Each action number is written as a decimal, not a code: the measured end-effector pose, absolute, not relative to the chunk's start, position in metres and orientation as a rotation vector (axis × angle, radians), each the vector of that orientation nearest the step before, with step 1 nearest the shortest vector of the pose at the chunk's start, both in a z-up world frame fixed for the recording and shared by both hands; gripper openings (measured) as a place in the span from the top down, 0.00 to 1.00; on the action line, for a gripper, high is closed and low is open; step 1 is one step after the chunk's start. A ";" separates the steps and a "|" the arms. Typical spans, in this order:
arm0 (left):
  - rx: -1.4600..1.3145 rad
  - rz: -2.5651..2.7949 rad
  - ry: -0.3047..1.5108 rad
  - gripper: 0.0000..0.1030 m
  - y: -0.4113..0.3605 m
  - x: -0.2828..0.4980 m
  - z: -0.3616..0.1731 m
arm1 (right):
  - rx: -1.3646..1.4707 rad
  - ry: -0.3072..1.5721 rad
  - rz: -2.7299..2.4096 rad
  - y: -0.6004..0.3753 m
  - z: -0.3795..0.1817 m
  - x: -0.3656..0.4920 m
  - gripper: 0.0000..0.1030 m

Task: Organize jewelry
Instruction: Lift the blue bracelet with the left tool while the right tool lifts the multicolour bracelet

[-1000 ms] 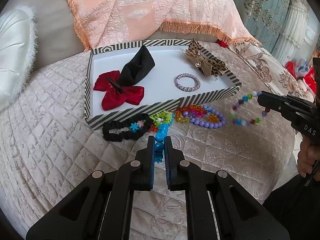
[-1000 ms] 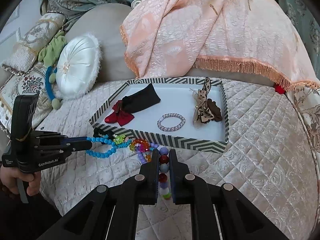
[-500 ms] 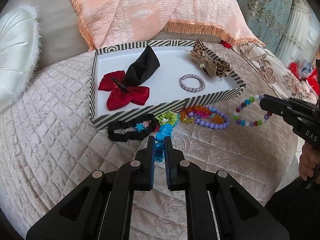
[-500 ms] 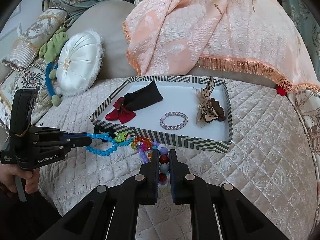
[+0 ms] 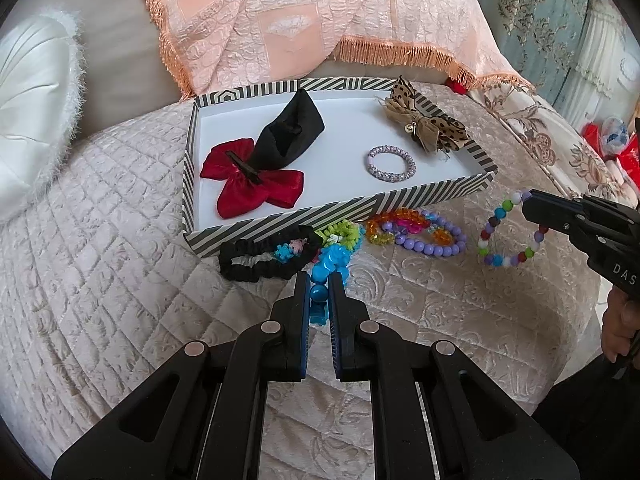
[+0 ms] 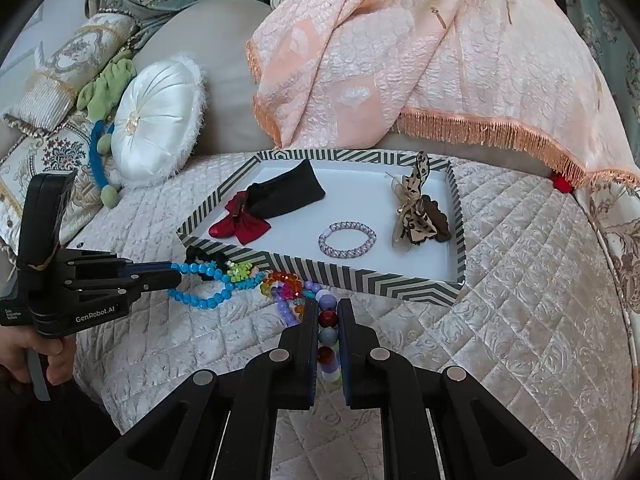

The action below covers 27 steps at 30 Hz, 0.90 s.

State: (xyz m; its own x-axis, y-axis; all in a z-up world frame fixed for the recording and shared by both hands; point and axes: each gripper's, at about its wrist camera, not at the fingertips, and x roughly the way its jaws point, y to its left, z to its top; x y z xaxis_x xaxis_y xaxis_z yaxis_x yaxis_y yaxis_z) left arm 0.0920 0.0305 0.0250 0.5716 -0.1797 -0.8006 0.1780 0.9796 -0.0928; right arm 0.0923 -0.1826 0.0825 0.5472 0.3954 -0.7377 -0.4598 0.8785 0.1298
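My left gripper [image 5: 319,280] is shut on a blue bead bracelet [image 5: 330,258], held just above the quilt in front of the striped tray [image 5: 340,210]; it also shows in the right wrist view [image 6: 200,286]. My right gripper [image 6: 328,308] is shut on a multicoloured bead bracelet [image 6: 327,320], which hangs from its tip in the left wrist view [image 5: 508,236]. The tray [image 6: 360,278] holds a red bow [image 5: 252,184], a black bow [image 5: 288,136], a leopard bow [image 5: 428,124] and a lilac bracelet [image 5: 391,163].
On the quilt before the tray lie a black scrunchie [image 5: 264,254], a green bracelet [image 5: 340,232], an orange-pink bracelet [image 5: 404,224] and a purple bead bracelet [image 5: 428,240]. A peach fringed throw [image 6: 400,60] drapes behind. A white round cushion [image 6: 156,120] sits far left.
Both grippers have moved a little closer to the tray, each still holding its bracelet. The items on the quilt and in the tray have not moved.
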 end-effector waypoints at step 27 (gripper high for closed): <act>-0.046 -0.261 0.900 0.93 0.029 0.086 0.040 | -0.083 0.871 0.489 -0.183 0.079 0.097 0.92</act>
